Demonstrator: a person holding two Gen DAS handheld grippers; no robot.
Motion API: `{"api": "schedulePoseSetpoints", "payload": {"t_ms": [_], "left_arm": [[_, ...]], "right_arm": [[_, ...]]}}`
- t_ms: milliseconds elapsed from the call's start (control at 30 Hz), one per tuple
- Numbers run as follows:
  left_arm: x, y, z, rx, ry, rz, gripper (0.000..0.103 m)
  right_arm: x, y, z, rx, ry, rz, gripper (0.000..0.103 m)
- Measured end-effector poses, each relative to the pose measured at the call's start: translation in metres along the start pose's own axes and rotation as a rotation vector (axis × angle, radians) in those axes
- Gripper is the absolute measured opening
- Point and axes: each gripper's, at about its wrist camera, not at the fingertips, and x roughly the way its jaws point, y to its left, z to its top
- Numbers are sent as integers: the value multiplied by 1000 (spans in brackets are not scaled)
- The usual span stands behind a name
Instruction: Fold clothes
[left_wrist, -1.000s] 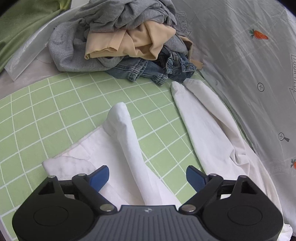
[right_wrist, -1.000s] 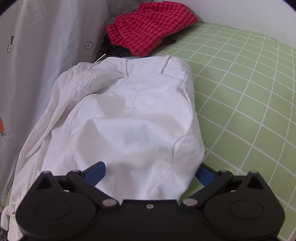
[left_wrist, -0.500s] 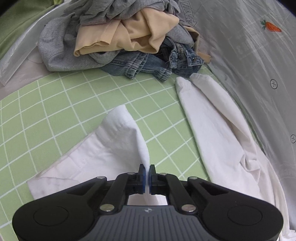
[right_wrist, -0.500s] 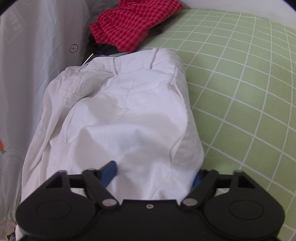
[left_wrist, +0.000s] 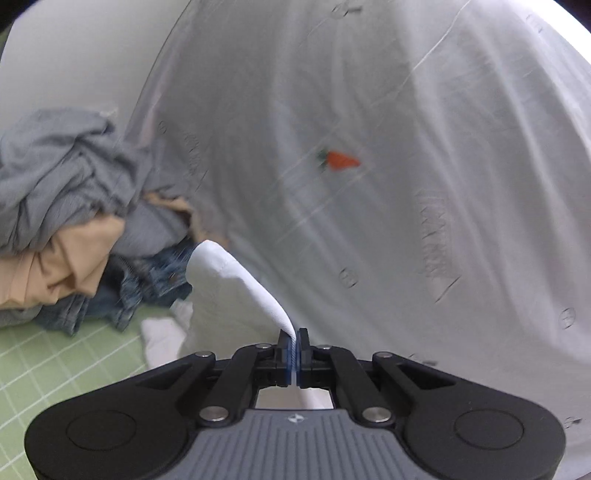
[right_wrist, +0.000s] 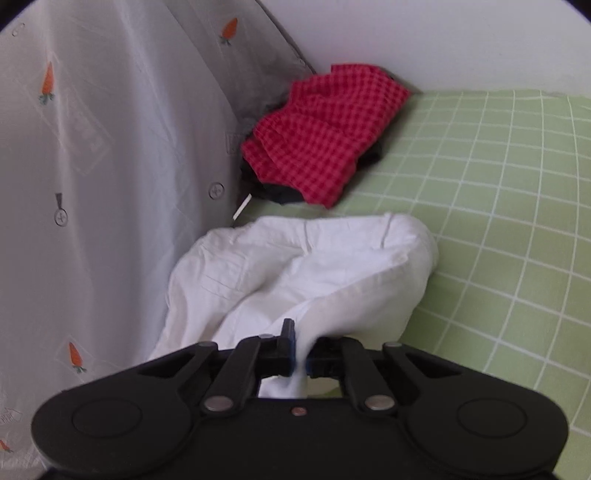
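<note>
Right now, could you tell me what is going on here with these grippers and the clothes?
A person is folding clothes on a green checked sheet with two handheld grippers. The left gripper is shut on a leg end of the white trousers, lifted off the sheet. The right gripper is shut on the same white trousers nearer their waist, whose bulk lies bunched ahead of it. A pile of unfolded clothes and a red checked garment wait by the grey carrot-print fabric.
</note>
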Motion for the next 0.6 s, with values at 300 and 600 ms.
{"api": "schedulePoseSetpoints", "payload": {"t_ms": [300, 600], "left_arm": [[-62, 70, -54, -109, 13, 124, 1], [-80, 183, -135, -337, 216, 402, 1]], "right_arm": [[-17, -20, -5, 44, -1, 1, 5], [-3, -40, -36, 52, 130, -77, 5]]}}
